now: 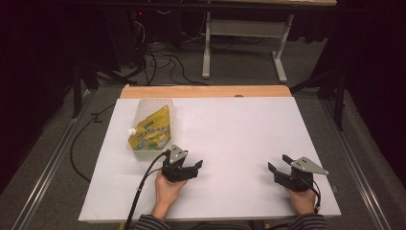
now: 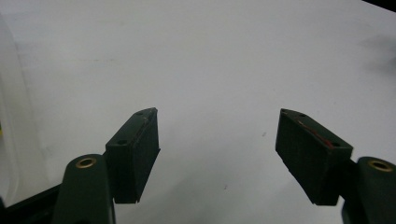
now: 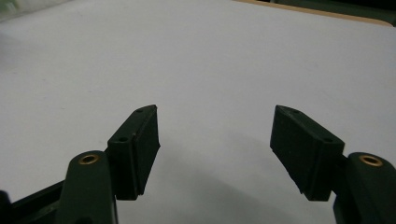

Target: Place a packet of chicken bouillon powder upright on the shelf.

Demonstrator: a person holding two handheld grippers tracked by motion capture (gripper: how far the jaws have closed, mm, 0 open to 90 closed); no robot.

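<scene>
Over on the far left of the white counter point(image 1: 230, 124) sits a clear plastic tub point(image 1: 143, 106), and lying in it is a yellow pouch point(image 1: 152, 130) with green print and a white spout cap point(image 1: 130, 132) poking out toward the left. The tub rests near the counter's left edge, its near end just beside the left claw's grey plate.

Now the left claw point(image 1: 197, 167), held in the person's left hand point(image 1: 167, 188), low over the sheet and pointing to the right. Its jaws are spread wide, nothing between them. From the left gripper view, the left claw point(image 2: 217, 135) shows bare white sheet in the gap, and the tub's translucent wall point(image 2: 11, 116) curves up along the left edge. A black cable point(image 1: 141, 184) trails from it back toward the near edge of the counter.

Across to the right: the right claw point(image 1: 278, 163), gripped in the right hand point(image 1: 302, 199), well apart from the left one and angled to the left and far side. Jaws spread wide here too, gripping nothing. The right gripper view confirms it, the right claw point(image 3: 215, 133) framing plain white sheet, with a strip of wooden edge point(image 3: 322, 11) across the far right corner.

Striped sleeves point(image 1: 153, 223) show at the near edge. Beyond the counter, a grey carpeted floor point(image 1: 239, 62), tangled cables, and the legs of another table point(image 1: 207, 52).
</scene>
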